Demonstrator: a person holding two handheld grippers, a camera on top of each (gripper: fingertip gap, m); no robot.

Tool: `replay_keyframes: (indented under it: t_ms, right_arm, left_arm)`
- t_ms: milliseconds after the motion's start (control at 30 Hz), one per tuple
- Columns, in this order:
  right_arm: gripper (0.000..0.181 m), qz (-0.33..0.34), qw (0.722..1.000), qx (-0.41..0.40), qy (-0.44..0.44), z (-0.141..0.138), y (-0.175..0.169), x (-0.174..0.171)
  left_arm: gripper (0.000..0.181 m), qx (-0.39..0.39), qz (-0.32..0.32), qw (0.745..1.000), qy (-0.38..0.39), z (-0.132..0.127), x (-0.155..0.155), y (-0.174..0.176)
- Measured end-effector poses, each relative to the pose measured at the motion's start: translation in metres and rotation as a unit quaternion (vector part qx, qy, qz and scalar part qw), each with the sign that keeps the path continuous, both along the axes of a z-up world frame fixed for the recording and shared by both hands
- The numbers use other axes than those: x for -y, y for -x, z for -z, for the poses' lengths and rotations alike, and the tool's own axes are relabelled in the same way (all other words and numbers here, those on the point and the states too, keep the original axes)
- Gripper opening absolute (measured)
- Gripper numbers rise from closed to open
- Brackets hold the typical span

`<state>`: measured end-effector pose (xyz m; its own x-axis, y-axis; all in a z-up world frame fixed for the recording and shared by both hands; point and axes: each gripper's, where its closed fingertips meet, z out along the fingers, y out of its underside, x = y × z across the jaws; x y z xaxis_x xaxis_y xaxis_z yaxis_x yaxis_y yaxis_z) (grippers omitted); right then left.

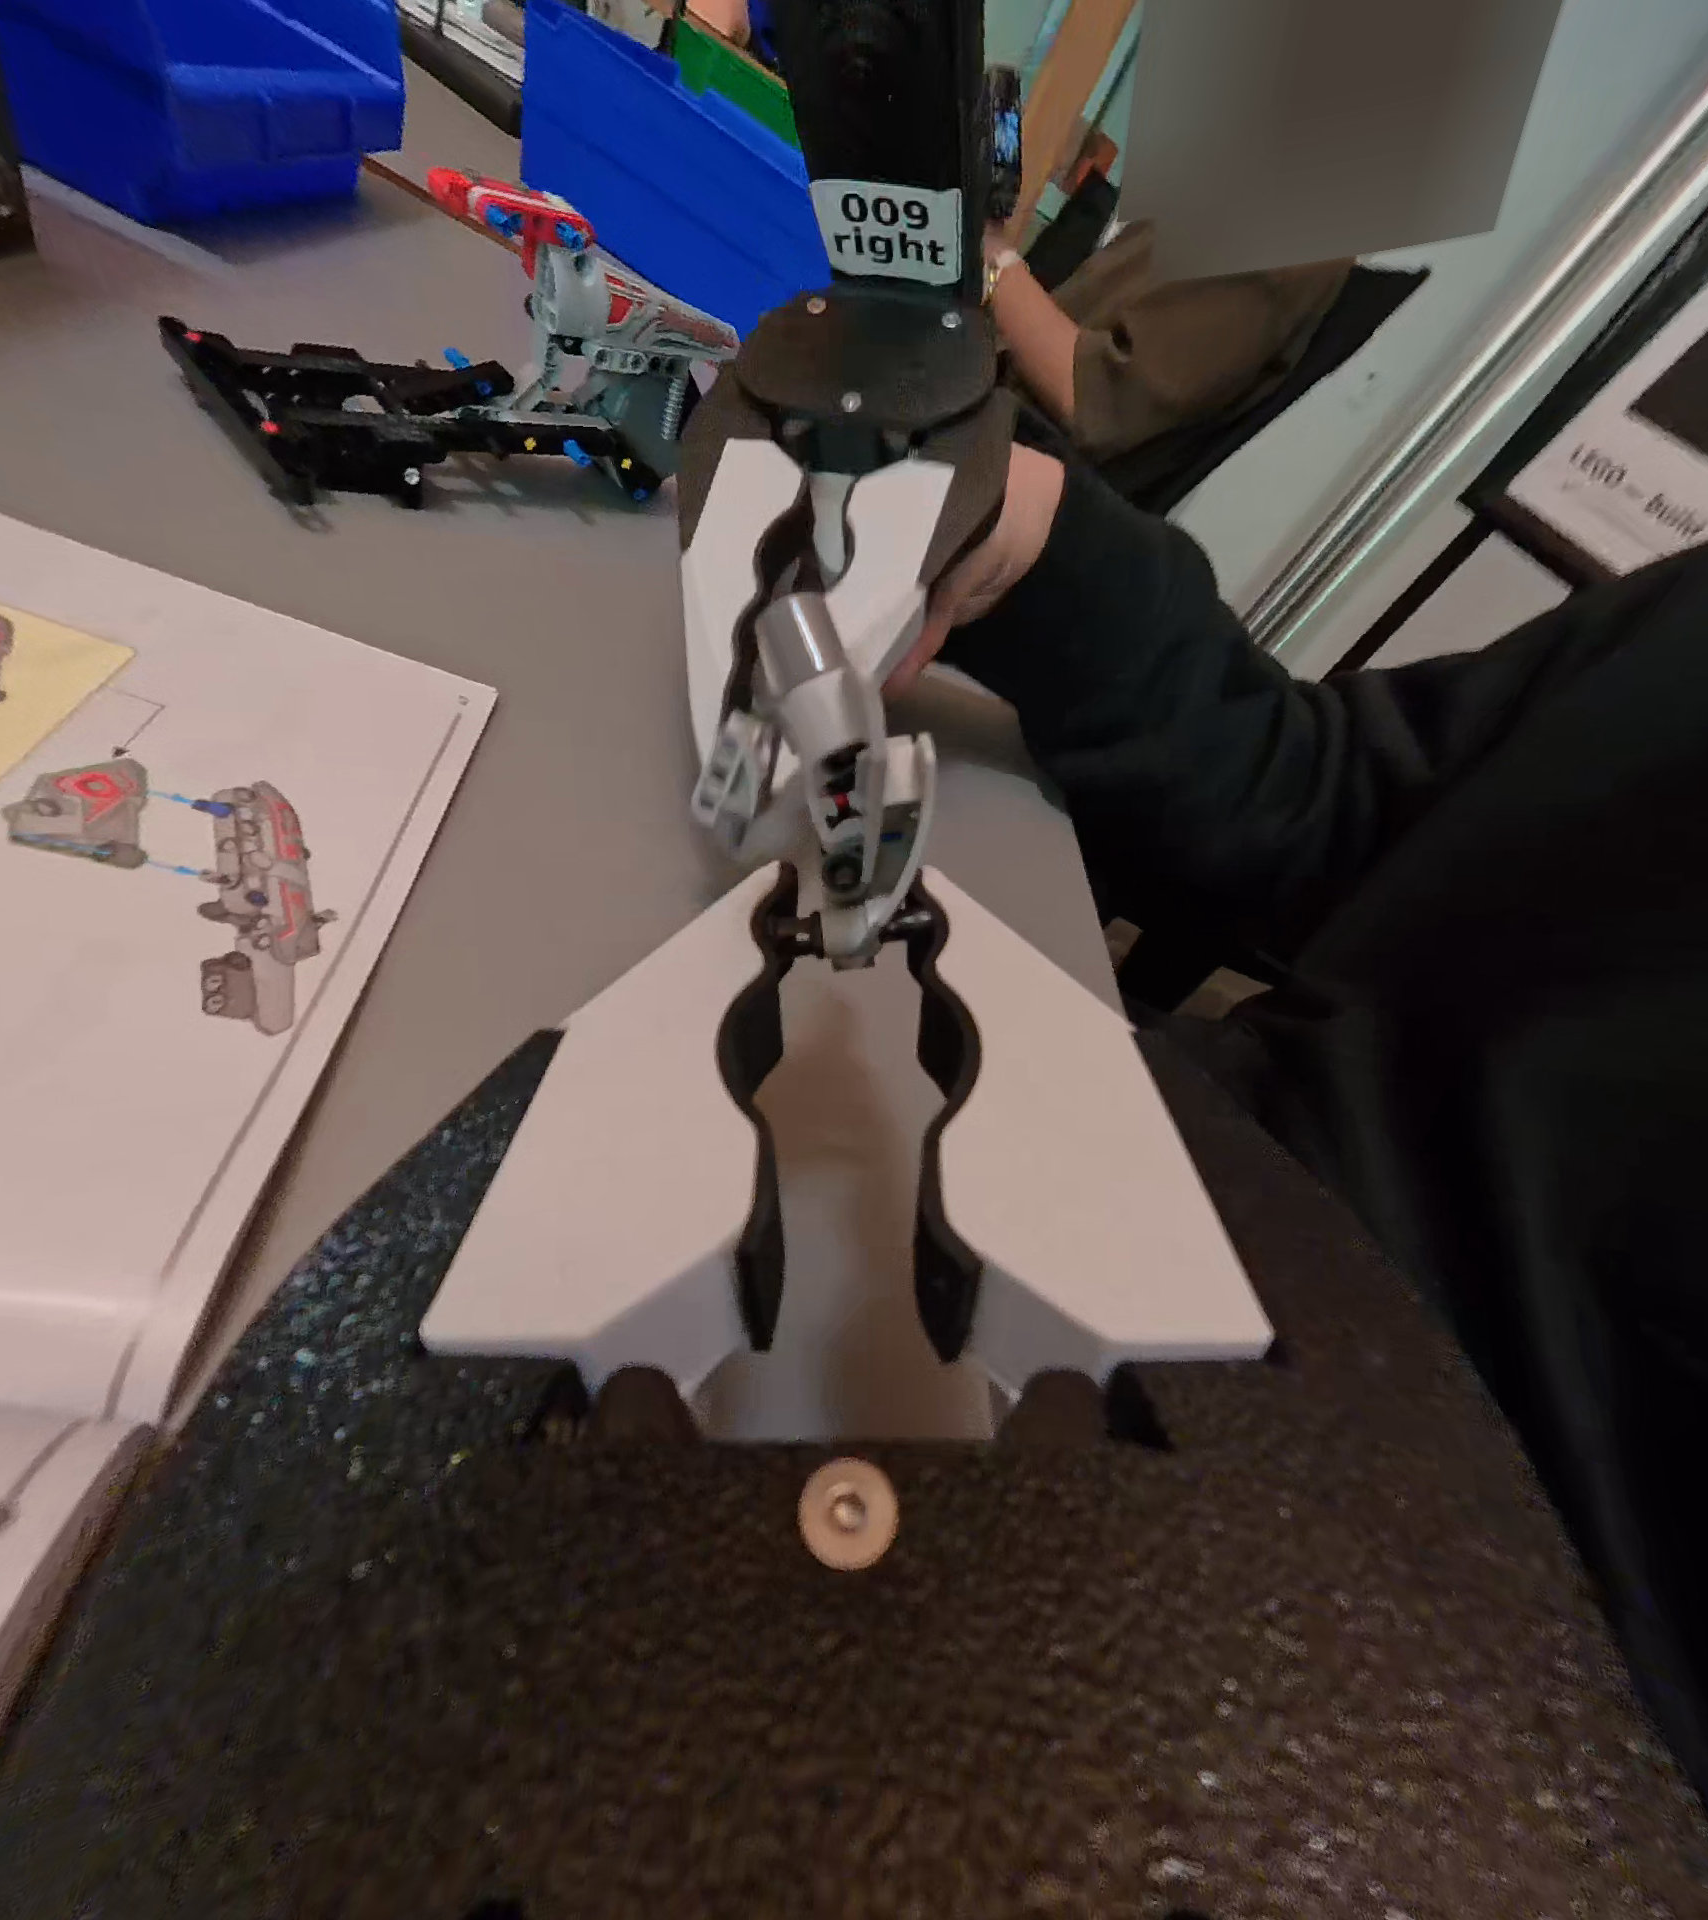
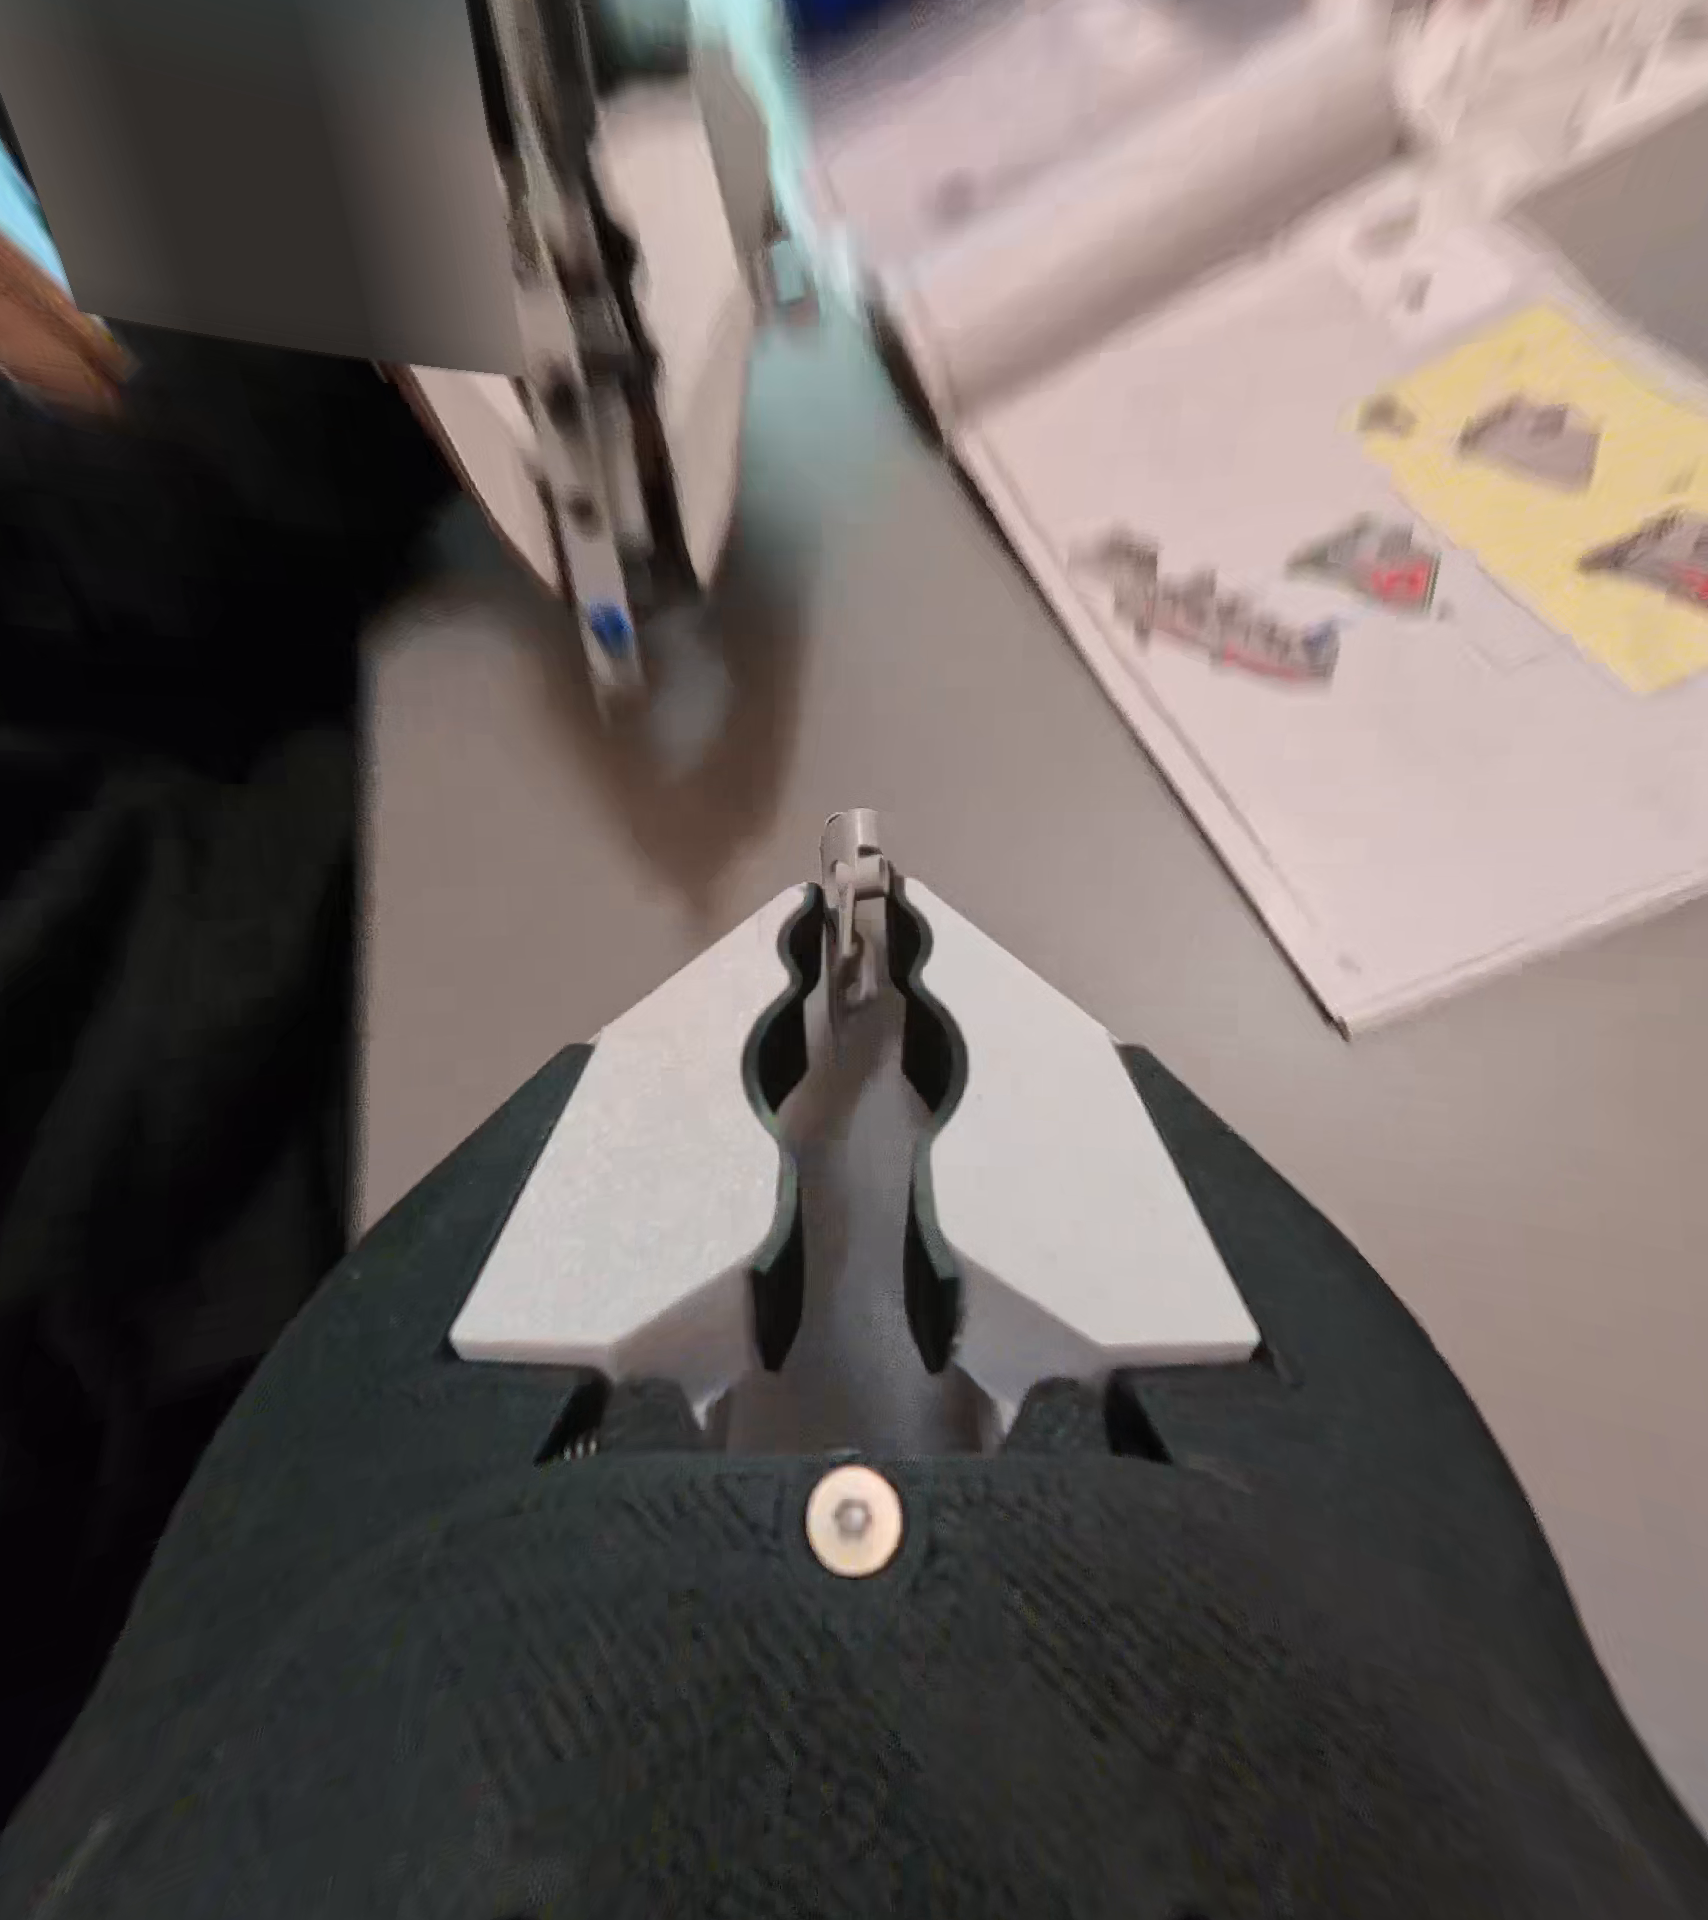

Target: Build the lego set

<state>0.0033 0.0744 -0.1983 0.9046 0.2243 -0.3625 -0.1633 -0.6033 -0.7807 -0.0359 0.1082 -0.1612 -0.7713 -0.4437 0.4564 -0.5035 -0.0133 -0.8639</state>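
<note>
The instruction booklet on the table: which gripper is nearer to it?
Left, probably. The left gripper is just beside the instruction booklet; the right gripper is held farther off, above bare table.

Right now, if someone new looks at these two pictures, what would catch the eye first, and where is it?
First, the grey lego piece in mid-air at the centre of the left wrist view, pinched from below by the left gripper and from above by the right gripper. Behind it on the grey table lies a half-built black, grey and red model, beside blue bins. The open instruction booklet lies at the left.
</note>
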Motion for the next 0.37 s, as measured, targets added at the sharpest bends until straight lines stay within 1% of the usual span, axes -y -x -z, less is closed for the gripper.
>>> replay_keyframes:
  t_ms: [33, 67, 100, 133, 233, 300, 367]
  right_arm:
    - [0.010, 0.014, 0.996, -0.065, -0.057, -0.021, 0.000, -0.007]
    - [0.010, 0.027, 0.984, -0.134, -0.116, -0.044, -0.001, -0.011]
    - [0.010, 0.042, 0.967, -0.194, -0.159, -0.061, -0.006, -0.013]
    - [0.010, 0.044, 0.952, -0.239, -0.185, -0.070, -0.008, -0.013]
    - [0.010, 0.031, 0.919, -0.325, -0.223, -0.079, -0.001, -0.017]
    - [0.010, 0.014, 0.893, -0.376, -0.246, -0.088, 0.006, -0.018]
    - [0.010, 0.011, 0.878, -0.404, -0.255, -0.090, 0.008, -0.022]
  left_arm:
    - [0.019, -0.012, -0.001, 1.000, 0.016, -0.003, 0.001, 0.000]
    - [0.019, -0.018, -0.005, 0.999, 0.034, -0.007, 0.002, 0.000]
    - [0.019, -0.023, -0.011, 0.998, 0.053, -0.012, 0.003, -0.001]
    - [0.019, -0.028, -0.015, 0.997, 0.070, -0.017, 0.004, -0.002]
    - [0.019, -0.044, -0.028, 0.993, 0.102, -0.027, 0.006, -0.004]
    - [0.019, -0.059, -0.032, 0.991, 0.113, -0.029, 0.009, -0.004]
    - [0.019, -0.075, -0.025, 0.991, 0.111, -0.025, 0.012, -0.002]
